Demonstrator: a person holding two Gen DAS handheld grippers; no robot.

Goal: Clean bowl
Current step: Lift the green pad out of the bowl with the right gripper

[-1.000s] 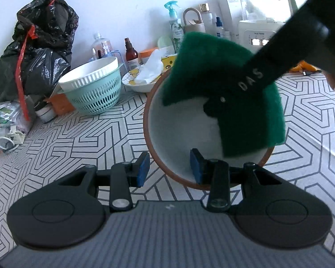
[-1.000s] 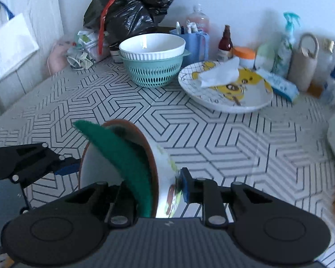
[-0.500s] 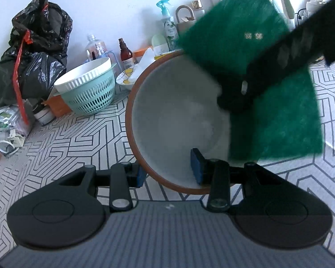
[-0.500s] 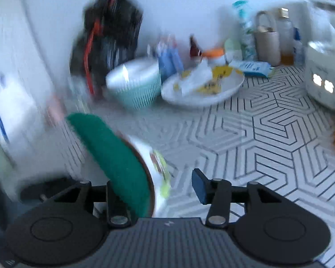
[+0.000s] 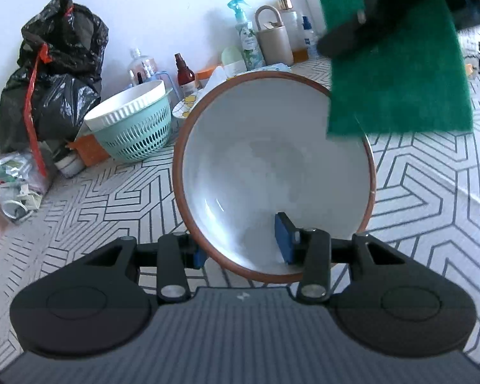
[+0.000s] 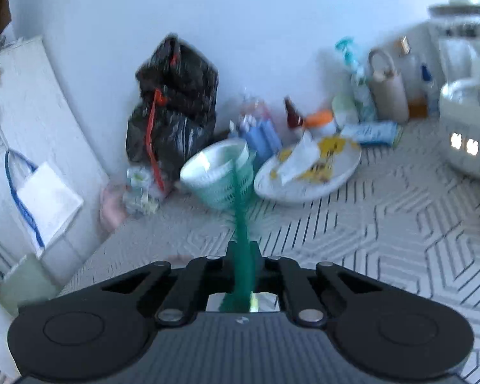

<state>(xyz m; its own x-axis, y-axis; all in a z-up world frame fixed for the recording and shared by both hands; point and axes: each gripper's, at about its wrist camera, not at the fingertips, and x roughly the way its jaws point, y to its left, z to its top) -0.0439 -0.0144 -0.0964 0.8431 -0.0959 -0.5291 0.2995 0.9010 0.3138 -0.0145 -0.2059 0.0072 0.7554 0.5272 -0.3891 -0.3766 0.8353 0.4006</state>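
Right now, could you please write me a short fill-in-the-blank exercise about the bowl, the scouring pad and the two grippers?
1. The left gripper clamps the rim of the tilted ____, one finger inside and one outside.
2. The right gripper is shut on a scouring pad coloured ____.
3. In the left wrist view, the pad hangs clear of the bowl, toward the picture's upper ____ corner.
4. The bowl's rim is brown and its inside is ____.

Missing words: bowl; green; right; white
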